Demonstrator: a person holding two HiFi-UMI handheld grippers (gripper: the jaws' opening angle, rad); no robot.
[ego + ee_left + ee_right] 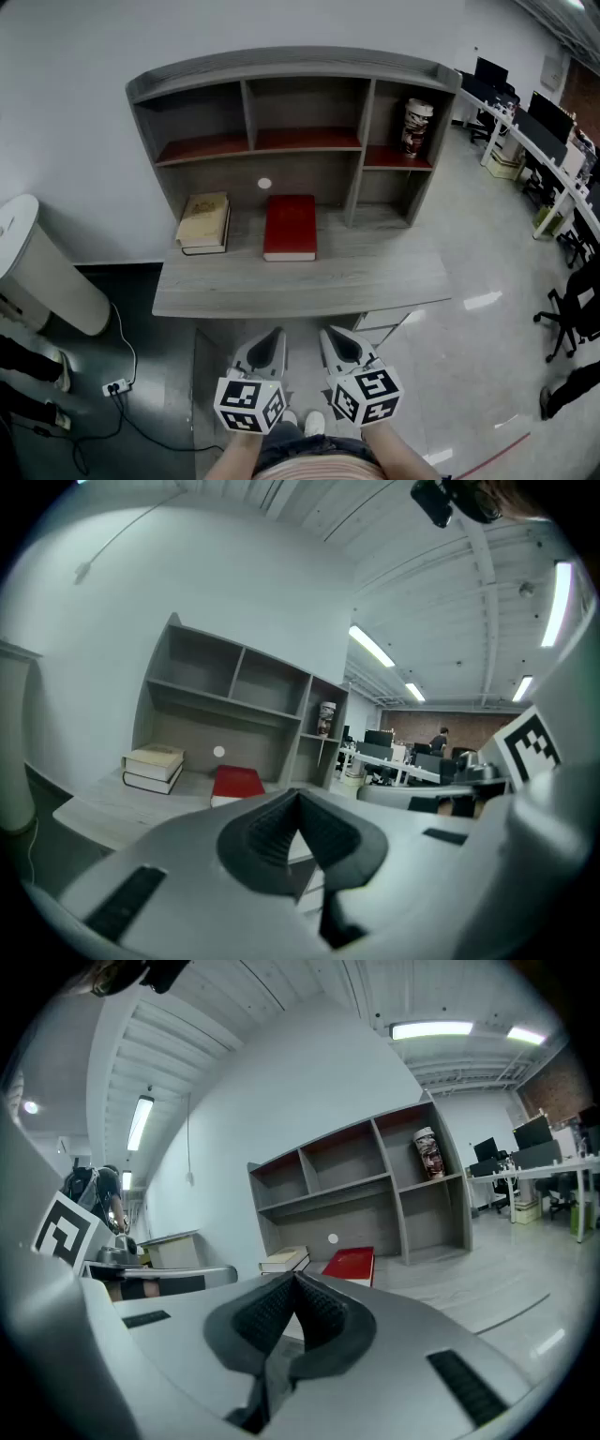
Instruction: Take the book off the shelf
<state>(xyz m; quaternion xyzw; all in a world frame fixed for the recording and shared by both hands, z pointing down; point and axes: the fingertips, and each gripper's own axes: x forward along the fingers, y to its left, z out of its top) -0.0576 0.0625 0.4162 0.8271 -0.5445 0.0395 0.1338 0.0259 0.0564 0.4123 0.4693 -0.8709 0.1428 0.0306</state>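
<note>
Currently the left gripper (pixel 270 336) and right gripper (pixel 334 334) sit at the head view's bottom centre, fingers (pixel 267 832) clenched together on nothing (both empty). Mid-frame, the red book (pixel 290 226) lies flat on the table (pixel 300 281) beneath the shelf (pixel 291 103), just right of a beige book (pixel 204 221).

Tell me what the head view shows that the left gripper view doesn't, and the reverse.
Head view only: the power strip lying below the desk's left end. Left gripper view only: the ceiling lights, a person standing far off in the office, and the left tool close up, jaws shut on nothing. Both: the shelf unit, the red book lying flat, the stacked books beside it, and the canister in the right compartment.
</note>
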